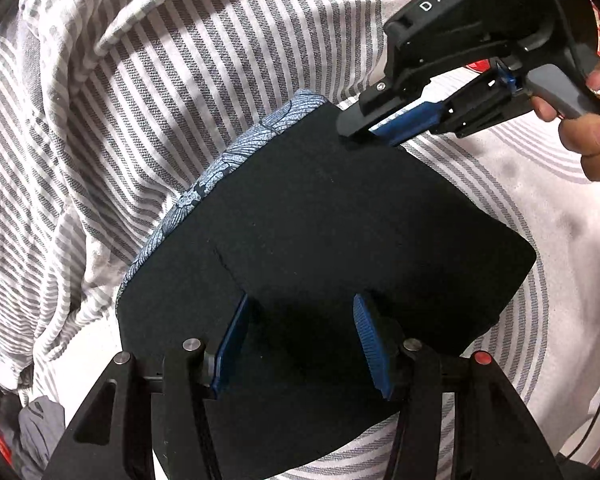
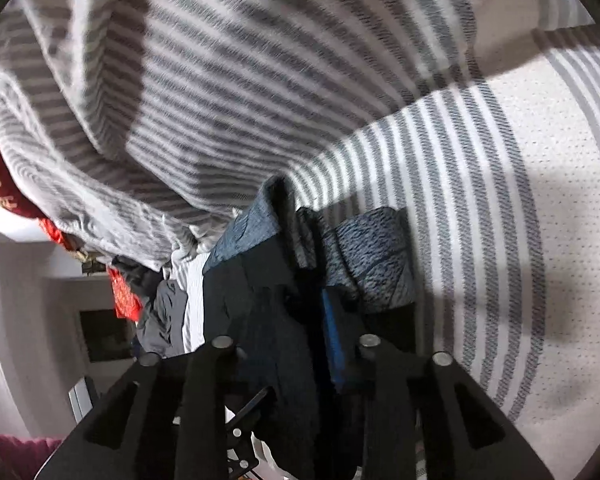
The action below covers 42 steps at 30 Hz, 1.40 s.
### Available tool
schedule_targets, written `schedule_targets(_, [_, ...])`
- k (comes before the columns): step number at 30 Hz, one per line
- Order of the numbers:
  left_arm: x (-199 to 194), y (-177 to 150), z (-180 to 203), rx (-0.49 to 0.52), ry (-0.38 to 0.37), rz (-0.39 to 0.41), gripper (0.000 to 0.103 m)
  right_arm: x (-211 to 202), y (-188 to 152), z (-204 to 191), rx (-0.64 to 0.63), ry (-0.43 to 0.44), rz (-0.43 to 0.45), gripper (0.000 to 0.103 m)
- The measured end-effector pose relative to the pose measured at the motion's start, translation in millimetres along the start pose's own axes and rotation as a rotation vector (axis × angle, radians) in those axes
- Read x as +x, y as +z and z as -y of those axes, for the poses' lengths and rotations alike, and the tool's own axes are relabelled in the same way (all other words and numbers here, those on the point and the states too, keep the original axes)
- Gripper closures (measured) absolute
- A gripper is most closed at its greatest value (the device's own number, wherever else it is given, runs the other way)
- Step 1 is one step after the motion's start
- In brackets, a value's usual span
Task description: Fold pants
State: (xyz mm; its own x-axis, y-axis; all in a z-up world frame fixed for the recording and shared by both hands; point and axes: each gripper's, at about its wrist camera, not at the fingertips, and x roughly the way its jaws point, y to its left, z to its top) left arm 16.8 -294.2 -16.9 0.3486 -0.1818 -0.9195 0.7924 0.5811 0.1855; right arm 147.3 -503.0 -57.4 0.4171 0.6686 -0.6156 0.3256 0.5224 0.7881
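Observation:
Folded black pants (image 1: pixel 340 220) lie on a striped bed sheet (image 1: pixel 560 280). Their blue patterned inner band (image 1: pixel 236 156) shows along the left edge. My left gripper (image 1: pixel 300 320) comes in from the near side with black cloth between its blue pads (image 1: pixel 374 344). A fold drapes over its tips, and it looks shut on that thick layer. At the far right corner my right gripper (image 1: pixel 356 132) pinches the pants' edge. In the right wrist view the dark pants (image 2: pixel 260 320) fill that gripper (image 2: pixel 300 312) beside one blue pad (image 2: pixel 332 340), and the patterned band (image 2: pixel 372 264) bunches ahead.
A rumpled grey-striped blanket (image 1: pixel 140 80) is heaped left of and behind the pants. A person's hand (image 1: pixel 592 128) holds the right gripper's handle. Grey clothing (image 1: pixel 40 420) lies at the near left. Red cloth (image 2: pixel 124 300) and more grey clothing (image 2: pixel 164 312) lie off the bed's edge.

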Motion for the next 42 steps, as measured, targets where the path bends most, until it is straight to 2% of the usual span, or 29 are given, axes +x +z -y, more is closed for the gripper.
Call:
schedule_targets(2, [1,0,0,0.001,0.003,0.004,0.048,3,0,-3,-0.014,-0.004,-0.01,0.063])
schedule_targets(7, [3,-1,-1,-0.006,0.008,0.005,0.048,18,12,-5,0.01,0.008,-0.005,0.062])
schedule_targets(8, [4,-1,-2,-0.007,0.007,0.003,0.048,19,13,-5,0.018,-0.004,-0.007,0.072])
schedule_targets(9, [4,-1,-3,-0.01,0.005,0.0,0.048,18,12,-8,0.021,-0.023,0.001,0.076])
schedule_targets(11, [3,0,-5,-0.02,-0.002,-0.005,0.048,11,7,-10,0.031,0.0,0.028,0.089])
schedule_targets(13, [0,3,-4,-0.015,-0.009,-0.004,0.048,-2,-1,-13,0.047,0.064,0.051,0.091])
schedule_targets(16, [-5,6,3,-0.002,-0.017,-0.005,0.048,-16,-9,-22,0.017,0.089,0.054,0.091])
schedule_targets(20, [-10,12,11,0.002,-0.033,-0.01,0.048,-31,-19,-33,-0.009,0.105,0.061,0.091])
schedule_targets(24, [-10,14,19,0.014,-0.048,-0.003,0.048,-45,-26,-24,0.005,0.104,0.081,0.091])
schedule_targets(27, [-6,13,29,0.032,-0.045,-0.006,0.048,-44,-26,-2,0.068,0.04,0.1,0.092])
schedule_targets(28, [-3,13,31,0.032,-0.039,-0.003,0.048,-41,-24,10,0.095,-0.044,0.098,0.092])
schedule_targets(29, [-2,13,30,0.025,-0.038,0.0,0.048,-38,-23,17,0.113,-0.108,0.085,0.087])
schedule_targets(31, [0,15,25,-0.002,-0.059,-0.011,0.048,-36,-26,31,0.168,-0.206,0.074,0.087])
schedule_targets(33, [2,15,21,-0.02,-0.081,-0.014,0.048,-41,-31,34,0.193,-0.2,0.08,0.086])
schedule_targets(35, [3,13,18,-0.02,-0.086,-0.009,0.048,-49,-38,29,0.189,-0.221,0.098,0.081])
schedule_targets(38, [3,13,18,-0.025,-0.083,-0.009,0.048,-62,-47,12,0.165,-0.216,0.129,0.081])
schedule_targets(40, [4,13,16,-0.035,-0.084,-0.012,0.048,-68,-54,-7,0.131,-0.183,0.148,0.081])
schedule_targets(41, [5,13,15,-0.043,-0.077,-0.014,0.042,-68,-56,-15,0.112,-0.173,0.151,0.081])
schedule_targets(42, [5,12,14,-0.051,-0.063,-0.015,0.032,-66,-59,-20,0.095,-0.167,0.148,0.081])
